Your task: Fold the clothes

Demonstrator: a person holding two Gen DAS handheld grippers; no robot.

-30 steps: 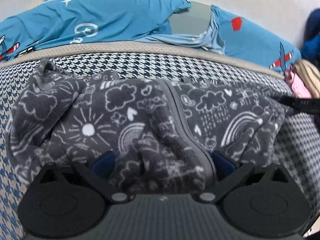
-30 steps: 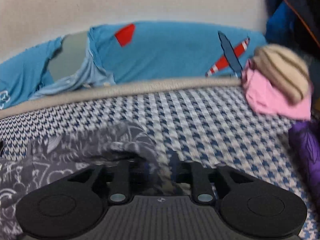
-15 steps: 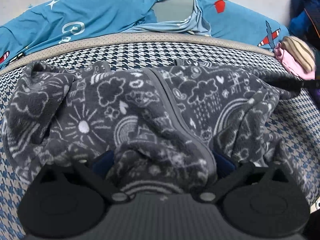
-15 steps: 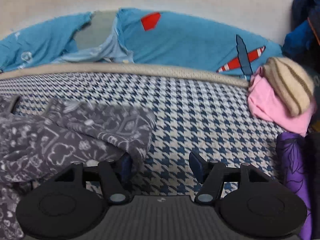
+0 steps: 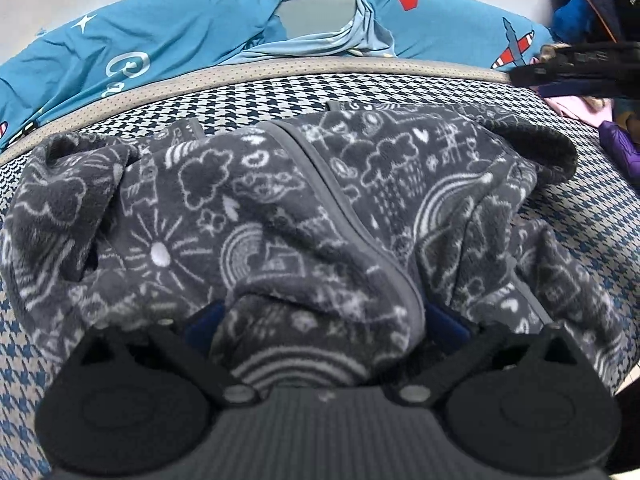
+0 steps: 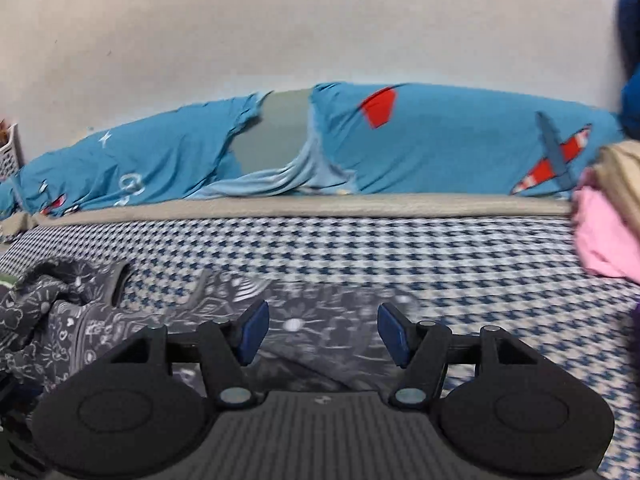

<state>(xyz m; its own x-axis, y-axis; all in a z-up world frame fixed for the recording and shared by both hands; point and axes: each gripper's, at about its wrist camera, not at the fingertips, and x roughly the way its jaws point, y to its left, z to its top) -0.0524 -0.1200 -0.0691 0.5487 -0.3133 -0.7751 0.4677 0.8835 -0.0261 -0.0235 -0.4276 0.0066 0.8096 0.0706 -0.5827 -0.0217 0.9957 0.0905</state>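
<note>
The dark grey fleece garment with white doodle print is lying bunched on the houndstooth bed cover. The left gripper is still pinching its hem; the right gripper, fingers having just opened to middling width and now empty, is lifting clear, so that fold is placed.

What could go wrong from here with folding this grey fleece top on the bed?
The left hand-held gripper pinches a thick bunch of the grey fleece top; layers may slip out unevenly. The right hand-held gripper, whose jaws have just been opening, stands open above the fleece with nothing pinched, so that side could sag or unfold.
</note>
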